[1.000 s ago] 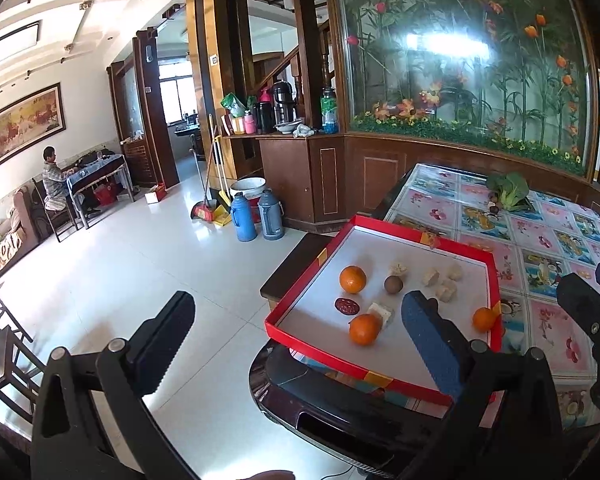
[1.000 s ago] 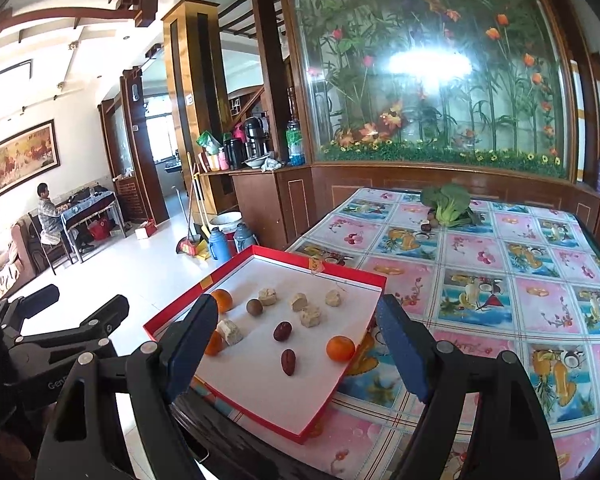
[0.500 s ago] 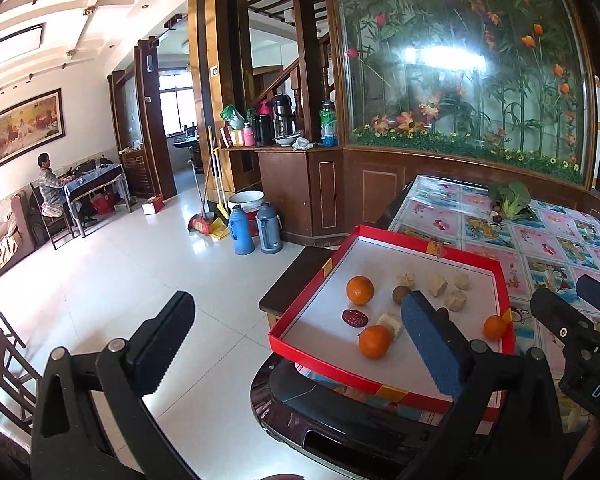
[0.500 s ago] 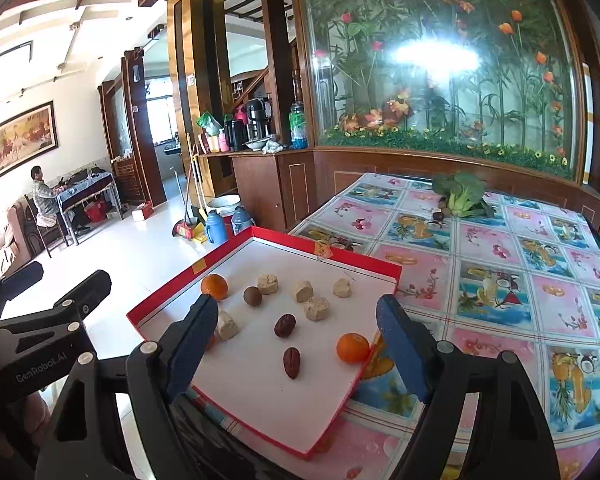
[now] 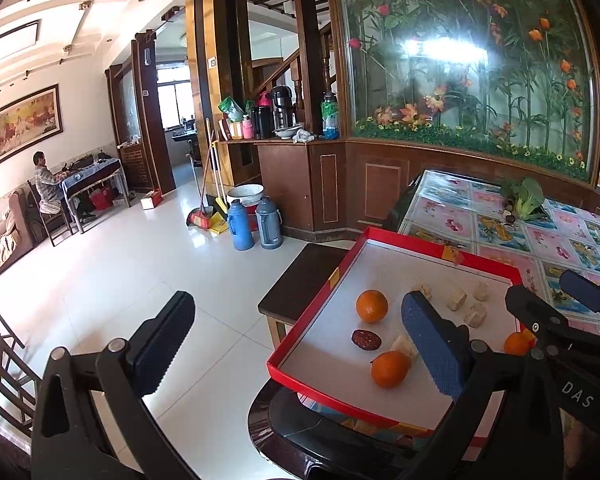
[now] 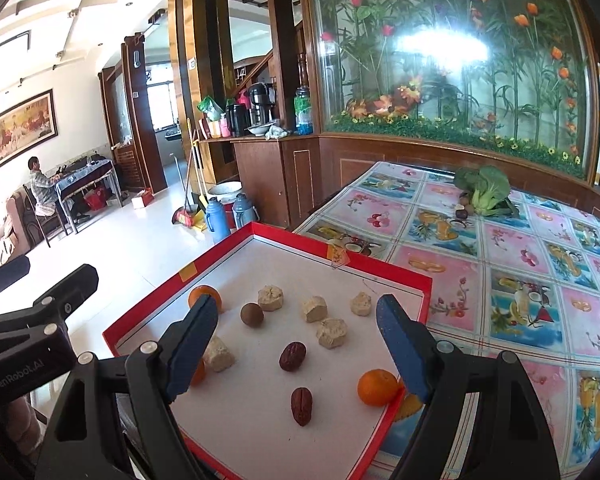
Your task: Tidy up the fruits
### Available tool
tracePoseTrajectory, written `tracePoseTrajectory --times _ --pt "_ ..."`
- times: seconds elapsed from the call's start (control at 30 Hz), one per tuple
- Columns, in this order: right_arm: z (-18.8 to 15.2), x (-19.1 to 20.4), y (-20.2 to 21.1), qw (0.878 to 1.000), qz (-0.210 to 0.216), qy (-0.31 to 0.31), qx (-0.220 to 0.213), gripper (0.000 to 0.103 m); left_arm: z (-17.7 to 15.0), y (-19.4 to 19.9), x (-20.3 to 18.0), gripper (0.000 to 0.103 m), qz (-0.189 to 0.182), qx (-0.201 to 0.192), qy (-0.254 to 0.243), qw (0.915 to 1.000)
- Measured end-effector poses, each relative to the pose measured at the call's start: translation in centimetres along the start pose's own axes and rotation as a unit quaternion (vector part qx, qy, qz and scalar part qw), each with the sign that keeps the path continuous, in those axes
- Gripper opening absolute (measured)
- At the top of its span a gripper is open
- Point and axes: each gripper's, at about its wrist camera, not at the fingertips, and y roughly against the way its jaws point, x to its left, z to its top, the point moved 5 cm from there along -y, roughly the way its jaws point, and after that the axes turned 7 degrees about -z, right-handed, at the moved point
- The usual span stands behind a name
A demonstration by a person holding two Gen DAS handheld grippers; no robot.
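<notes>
A red-rimmed white tray (image 6: 388, 270) lies at the table's near left corner, also in the left wrist view (image 5: 312, 376). In it lie three oranges (image 6: 376, 387) (image 5: 372, 306) (image 5: 388, 368), two red dates (image 6: 292, 356) (image 6: 302, 400), a brown longan (image 6: 251, 314) and several beige cake pieces (image 6: 332, 332). My right gripper (image 6: 295, 356) is open, hovering over the tray's near part, empty. My left gripper (image 5: 295, 352) is open and empty at the tray's left edge, mostly over the floor.
A flowered tablecloth (image 6: 540, 264) covers the table, with a green vegetable (image 6: 484, 190) and small dark fruits at the far side. A dark stool (image 5: 304, 280) stands left of the tray. Thermos flasks (image 5: 255, 224) stand on the floor. A wood and glass partition (image 6: 460, 60) is behind.
Both grippers have moved forward toward the tray, which looks larger now. The right gripper has come lower over the fruits. Both jaws stay open.
</notes>
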Motion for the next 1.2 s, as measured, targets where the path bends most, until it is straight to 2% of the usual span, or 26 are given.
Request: tracePoseTrajectory --times 0.63,1.0,1.2 --pt "-0.2 -2.0 -1.2 1.000 -0.009 0.008 -0.011 0.081 1.4 -4.3 -1.0 0.103 0.020 0.041 -0.006 0.9989" --pt "-0.2 -3.7 2.5 0.999 -0.020 0.004 -0.037 0.081 1.6 -2.1 -3.7 0.103 0.009 0.040 -0.025 0.9989" --pt "-0.2 -4.7 4.4 0.998 -0.026 0.001 -0.054 0.081 2.0 0.0 -4.5 0.103 0.006 0.024 -0.026 0.9994"
